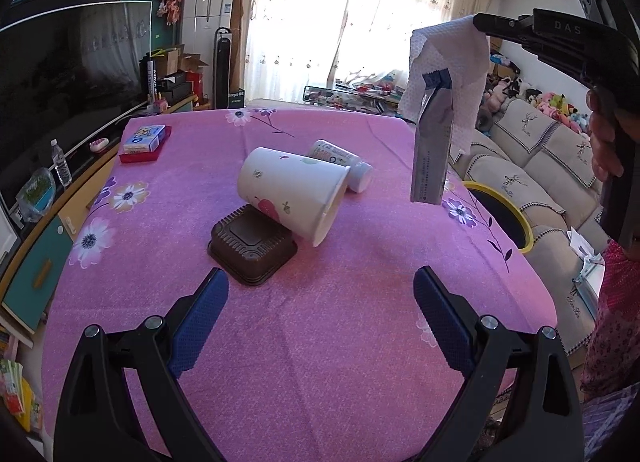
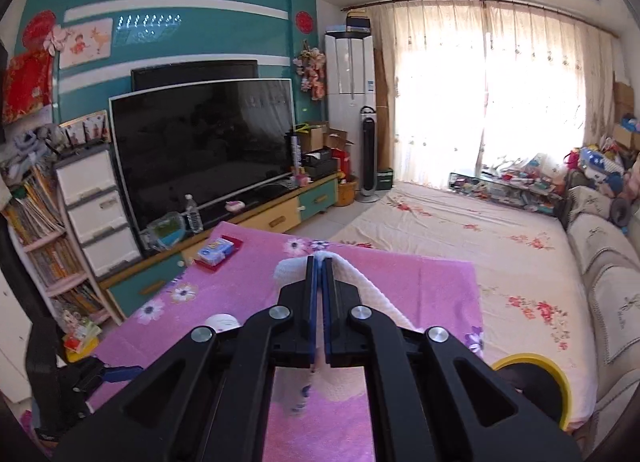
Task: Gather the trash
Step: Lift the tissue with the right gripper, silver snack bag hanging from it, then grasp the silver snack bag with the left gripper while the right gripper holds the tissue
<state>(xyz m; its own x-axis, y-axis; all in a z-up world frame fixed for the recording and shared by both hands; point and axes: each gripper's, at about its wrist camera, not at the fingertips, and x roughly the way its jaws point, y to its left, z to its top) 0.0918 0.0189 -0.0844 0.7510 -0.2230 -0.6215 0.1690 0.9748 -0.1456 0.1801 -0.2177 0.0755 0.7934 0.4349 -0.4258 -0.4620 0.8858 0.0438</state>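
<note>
My right gripper [image 2: 319, 262] is shut on a white paper towel [image 1: 448, 77] and a long silver wrapper [image 1: 432, 149], which hang high above the table's right side; the towel [image 2: 360, 282] drapes over its fingers. My left gripper [image 1: 320, 286] is open and empty, low over the pink floral tablecloth [image 1: 320, 322]. In front of it sit an upturned brown plastic tray [image 1: 252, 248], a white paper cup [image 1: 292, 191] on its side leaning on the tray, and a small white bottle [image 1: 340, 165] lying behind the cup.
A black bin with a yellow rim [image 1: 504, 217] stands off the table's right edge, also in the right wrist view [image 2: 532, 382]. A red tray with a blue box [image 1: 146, 141] sits at the far left corner. A sofa [image 1: 540, 165] is on the right, a TV cabinet [image 1: 60, 197] on the left.
</note>
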